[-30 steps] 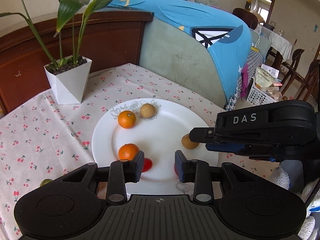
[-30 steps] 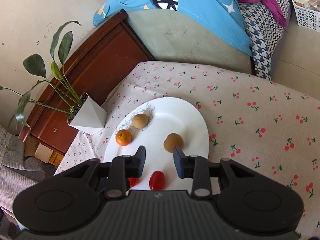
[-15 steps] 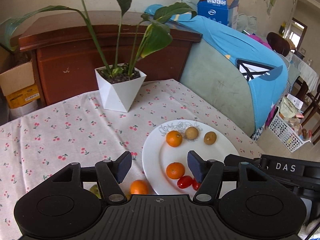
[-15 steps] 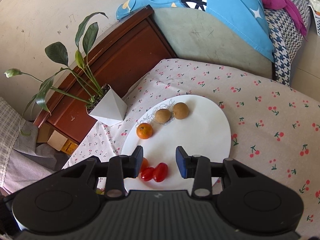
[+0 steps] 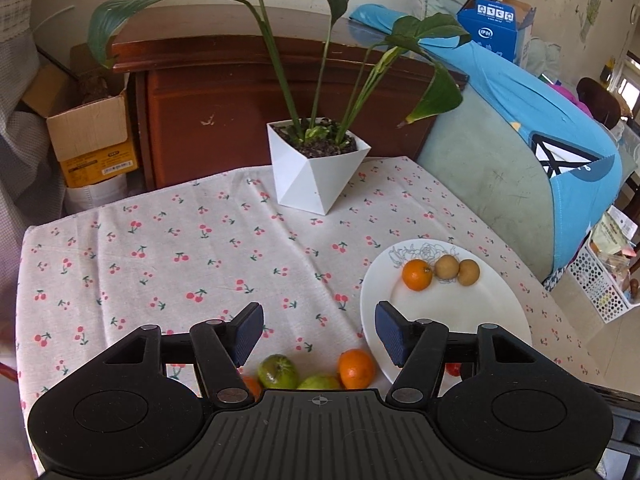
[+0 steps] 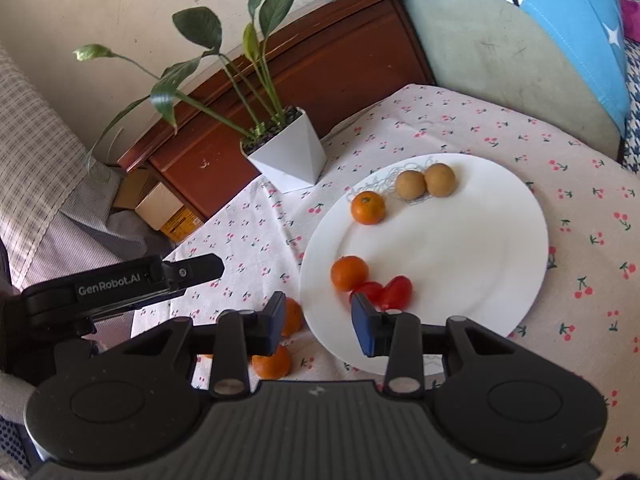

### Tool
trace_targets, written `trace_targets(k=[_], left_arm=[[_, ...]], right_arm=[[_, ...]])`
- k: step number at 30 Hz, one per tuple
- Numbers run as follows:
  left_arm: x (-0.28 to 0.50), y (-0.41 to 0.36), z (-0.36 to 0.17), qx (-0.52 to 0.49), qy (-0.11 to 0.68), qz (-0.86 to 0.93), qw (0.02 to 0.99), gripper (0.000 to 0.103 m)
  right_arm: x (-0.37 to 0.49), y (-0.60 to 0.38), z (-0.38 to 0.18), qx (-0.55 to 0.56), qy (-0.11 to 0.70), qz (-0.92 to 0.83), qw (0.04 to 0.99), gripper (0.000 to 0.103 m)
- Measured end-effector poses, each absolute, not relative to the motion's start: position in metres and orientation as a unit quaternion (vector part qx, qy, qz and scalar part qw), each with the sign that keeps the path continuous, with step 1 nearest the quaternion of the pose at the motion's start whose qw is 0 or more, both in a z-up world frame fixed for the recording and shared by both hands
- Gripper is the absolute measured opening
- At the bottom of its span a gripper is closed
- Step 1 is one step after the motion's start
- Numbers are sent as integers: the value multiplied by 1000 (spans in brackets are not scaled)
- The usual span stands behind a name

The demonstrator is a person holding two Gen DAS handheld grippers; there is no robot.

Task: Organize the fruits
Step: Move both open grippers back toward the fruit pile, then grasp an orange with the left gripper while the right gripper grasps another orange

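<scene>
- Fruits: small round pieces, some on the plate (image 6: 500, 240) and some loose on the tablecloth (image 5: 200, 248) just beside its near-left rim
- Loose group, left wrist view: an orange (image 5: 356, 368) nearest the plate, two green fruits (image 5: 277, 371) next to it, and a further orange piece half hidden behind the left gripper's finger
- Handling, as a judgement: light and firm-skinned, but round, so apt to roll; best taken across the widest part with the pads on opposite sides
- Tomatoes (image 6: 398, 291) look soft and smooth; a light squeeze would suit them
- Plate contents, right wrist view: one orange (image 6: 368, 207) at the far side beside two brown fruits (image 6: 425, 180) that touch each other; a second orange (image 6: 349, 272) near the front rim, touching the two red tomatoes
- A tangle of thin thread-like material lies under the far group
- Left gripper (image 5: 318, 332): jaws spread wide after just opening, nothing between them, hovering above the loose fruits
- Right gripper (image 6: 318, 322): jaws partly apart and empty, over the plate's near-left rim
- Pot (image 5: 318, 168): white, holds a leafy plant, stands well apart from the plate at the table's far edge
</scene>
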State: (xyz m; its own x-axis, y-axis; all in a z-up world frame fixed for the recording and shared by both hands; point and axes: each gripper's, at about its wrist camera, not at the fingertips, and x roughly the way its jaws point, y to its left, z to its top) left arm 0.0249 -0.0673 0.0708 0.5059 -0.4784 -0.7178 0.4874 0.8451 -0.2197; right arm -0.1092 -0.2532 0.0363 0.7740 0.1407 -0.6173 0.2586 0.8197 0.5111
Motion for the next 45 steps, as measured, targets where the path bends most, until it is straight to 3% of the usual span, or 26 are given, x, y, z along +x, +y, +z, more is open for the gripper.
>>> trace_targets(k=[29, 36, 39, 43, 45], left_arm=[[32, -23, 21, 6, 470, -248, 847, 58], [26, -26, 17, 21, 455, -259, 852, 57], [24, -26, 17, 27, 450, -264, 853, 51], [22, -28, 16, 27, 448, -273, 851, 35], [20, -30, 16, 34, 444, -275, 852, 34]], right_arm=[[-85, -182, 2, 179, 397, 19, 900, 37], [-81, -175, 0, 159, 391, 14, 906, 30], [-81, -175, -1, 158, 388, 13, 908, 30], [-81, -174, 0, 155, 387, 13, 909, 30], [-82, -175, 0, 158, 387, 13, 909, 29]])
